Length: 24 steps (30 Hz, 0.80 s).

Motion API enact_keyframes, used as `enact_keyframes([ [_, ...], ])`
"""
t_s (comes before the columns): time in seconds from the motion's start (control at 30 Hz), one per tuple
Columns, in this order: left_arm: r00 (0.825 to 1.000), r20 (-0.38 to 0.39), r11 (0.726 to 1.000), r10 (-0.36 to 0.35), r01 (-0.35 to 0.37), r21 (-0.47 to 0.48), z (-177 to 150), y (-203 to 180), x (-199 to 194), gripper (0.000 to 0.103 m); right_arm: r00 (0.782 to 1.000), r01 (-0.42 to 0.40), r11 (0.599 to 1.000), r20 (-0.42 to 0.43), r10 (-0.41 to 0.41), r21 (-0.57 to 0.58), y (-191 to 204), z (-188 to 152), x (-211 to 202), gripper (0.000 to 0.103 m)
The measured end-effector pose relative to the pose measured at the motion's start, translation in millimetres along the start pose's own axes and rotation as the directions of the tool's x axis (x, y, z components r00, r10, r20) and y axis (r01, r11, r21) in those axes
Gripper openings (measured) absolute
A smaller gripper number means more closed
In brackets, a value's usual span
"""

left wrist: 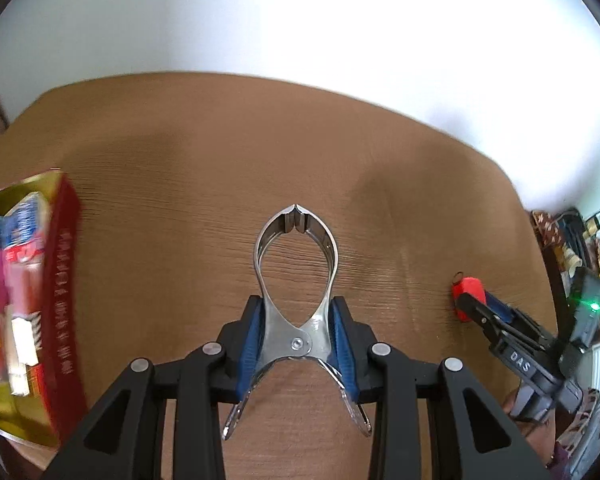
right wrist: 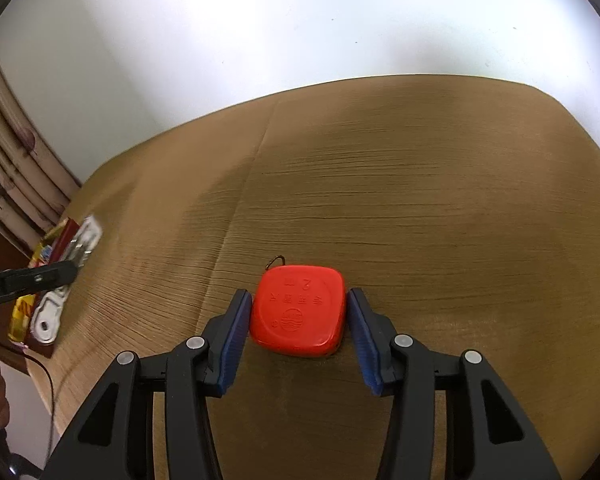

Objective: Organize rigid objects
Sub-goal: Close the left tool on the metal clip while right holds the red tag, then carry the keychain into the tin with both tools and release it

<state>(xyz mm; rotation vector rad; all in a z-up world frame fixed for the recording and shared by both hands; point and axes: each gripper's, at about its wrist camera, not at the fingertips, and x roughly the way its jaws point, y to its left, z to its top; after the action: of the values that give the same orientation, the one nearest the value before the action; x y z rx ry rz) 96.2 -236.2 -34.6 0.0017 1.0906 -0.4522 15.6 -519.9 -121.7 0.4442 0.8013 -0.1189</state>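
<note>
The left gripper (left wrist: 298, 336) is closed about a quarter of the way open on a metal spring clamp (left wrist: 296, 276), its blue pads pressing the clamp's sides just above the pivot rivet; the clamp's toothed tips meet ahead of the fingers, over the brown wooden table (left wrist: 228, 152). The right gripper (right wrist: 299, 322) stands part-open around a red square case (right wrist: 298, 312) lying flat on the table (right wrist: 440, 200): the left pad sits against the case's edge, the right pad just beside it, and whether it presses cannot be told. At the table's left edge lie a red-and-gold box (left wrist: 28, 300) and white packaged hardware (right wrist: 50, 312).
</note>
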Motion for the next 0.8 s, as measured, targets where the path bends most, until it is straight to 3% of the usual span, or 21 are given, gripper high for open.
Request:
enact_keyframes([
  [0.17,0.998,0.043,0.999,0.037,-0.035,-0.041,-19.1,42.2,-54.7,0.034,0.999,-0.049,0.999,0.007,0.049,0.021,9.5,-1.9,-11.1,0.046],
  [0.33,0.984,0.048,0.981,0.171,-0.165,-0.098,-26.7,116.9,-98.7,0.034,0.993,-0.115,0.993,0.013,0.115,0.014,32.3,2.8,-25.2,0.046],
  [0.4,0.97,0.033,0.964,0.241,-0.236,-0.12,-30.2,150.9,-101.2,0.034,0.99,-0.142,0.99,0.018,0.142,0.003,47.5,4.6,-29.4,0.046],
  [0.53,0.963,-0.015,0.949,0.27,-0.268,-0.167,-29.9,199.4,-87.1,0.034,0.982,-0.186,0.982,0.008,0.186,-0.042,76.7,6.2,-38.2,0.046],
  [0.8,0.964,0.003,0.953,0.264,-0.26,-0.157,-21.1,206.8,-52.1,0.036,0.966,-0.258,0.955,-0.037,0.256,-0.144,141.3,3.1,-48.3,0.046],
])
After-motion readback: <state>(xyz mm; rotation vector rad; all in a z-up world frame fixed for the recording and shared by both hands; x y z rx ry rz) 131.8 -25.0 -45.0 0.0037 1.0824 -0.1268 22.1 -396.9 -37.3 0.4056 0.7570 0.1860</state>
